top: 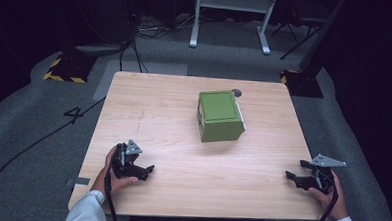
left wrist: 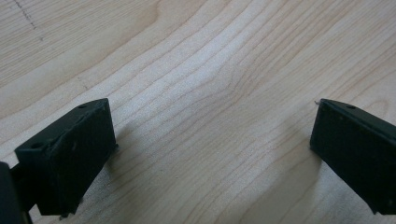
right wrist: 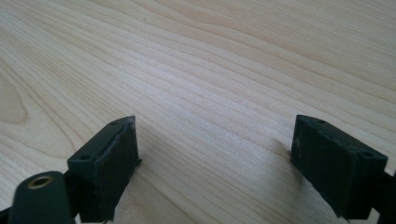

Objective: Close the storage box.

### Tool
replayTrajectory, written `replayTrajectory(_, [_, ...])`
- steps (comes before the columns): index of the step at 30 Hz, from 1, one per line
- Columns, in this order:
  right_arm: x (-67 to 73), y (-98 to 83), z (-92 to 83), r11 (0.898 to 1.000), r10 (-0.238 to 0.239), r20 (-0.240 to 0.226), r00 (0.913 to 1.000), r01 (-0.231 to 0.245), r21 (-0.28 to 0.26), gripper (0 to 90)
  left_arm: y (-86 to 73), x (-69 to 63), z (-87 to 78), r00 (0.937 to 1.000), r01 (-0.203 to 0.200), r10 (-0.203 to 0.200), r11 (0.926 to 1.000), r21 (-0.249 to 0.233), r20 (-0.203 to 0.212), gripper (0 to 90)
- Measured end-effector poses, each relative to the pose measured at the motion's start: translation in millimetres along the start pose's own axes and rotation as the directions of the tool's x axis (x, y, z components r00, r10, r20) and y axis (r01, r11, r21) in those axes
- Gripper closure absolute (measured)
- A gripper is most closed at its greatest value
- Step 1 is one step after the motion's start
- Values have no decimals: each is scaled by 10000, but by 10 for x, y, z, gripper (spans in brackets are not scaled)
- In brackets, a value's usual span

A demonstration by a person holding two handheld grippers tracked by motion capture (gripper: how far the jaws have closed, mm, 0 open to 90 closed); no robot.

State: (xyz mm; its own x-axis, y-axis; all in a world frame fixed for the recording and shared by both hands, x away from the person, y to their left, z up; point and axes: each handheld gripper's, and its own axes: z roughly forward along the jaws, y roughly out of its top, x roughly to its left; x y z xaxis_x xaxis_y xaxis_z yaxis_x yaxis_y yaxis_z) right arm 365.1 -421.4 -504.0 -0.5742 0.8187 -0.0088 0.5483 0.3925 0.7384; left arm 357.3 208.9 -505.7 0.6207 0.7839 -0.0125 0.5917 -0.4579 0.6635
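A green box (top: 220,115) with a white side stands near the middle of the wooden table (top: 173,129), a little toward the far edge. My left gripper (top: 144,171) rests on the table at the near left, open, with bare wood between its fingers (left wrist: 70,154). At the near right edge my right gripper (top: 293,179) lies open too, its fingers (right wrist: 105,170) wide apart over bare wood. Both grippers are well short of the box, each held by a hand with a white sleeve.
A small dark round object (top: 237,93) lies on the table just behind the box. Beyond the table are grey carpet, cables (top: 136,48), a white frame's legs (top: 228,22) and yellow-black striped bases (top: 65,70).
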Motion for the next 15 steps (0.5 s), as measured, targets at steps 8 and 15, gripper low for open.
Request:
replayTrajectory(8, [-2, 2, 2, 10000, 15, 2, 10000, -15, 3, 150, 0, -2, 0, 10000, -7, 7, 10000, -13, -7, 4])
replayTrajectory(15, [-3, 4, 3, 10000, 13, -6, 10000, -13, 9, 151, 1, 0, 0, 10000, -12, 12, 10000, -4, -1, 4])
